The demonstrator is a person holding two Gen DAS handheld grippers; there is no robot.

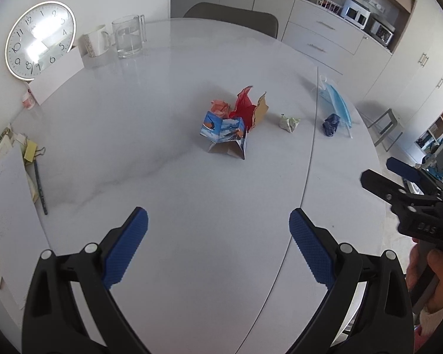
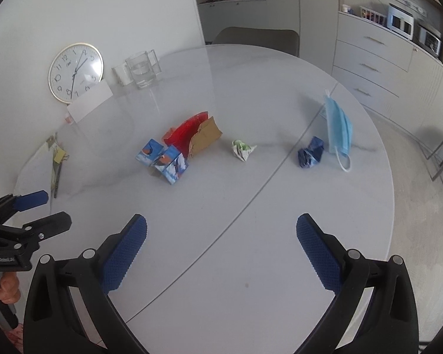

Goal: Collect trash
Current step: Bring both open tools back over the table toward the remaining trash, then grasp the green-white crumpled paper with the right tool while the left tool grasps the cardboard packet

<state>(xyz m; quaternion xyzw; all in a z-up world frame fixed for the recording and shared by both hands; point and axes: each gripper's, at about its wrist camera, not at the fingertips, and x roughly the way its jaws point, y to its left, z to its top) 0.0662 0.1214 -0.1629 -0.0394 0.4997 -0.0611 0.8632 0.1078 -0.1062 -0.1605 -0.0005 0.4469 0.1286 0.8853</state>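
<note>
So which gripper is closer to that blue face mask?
The right gripper. The face mask lies ahead to its right; the left gripper sits further left, with the mask far off to its right.

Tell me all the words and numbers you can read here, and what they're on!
"1" to "12": hour numbers on the wall clock.
Small wording under the clock's 12: too blurred to read.
"DAS" or similar: raised letters on the right tongs, unsure.
White label on the left tongs: too small to read.
Picture-printed box: no readable words.
Papers at the table's left edge: faint writing, unreadable.
</note>
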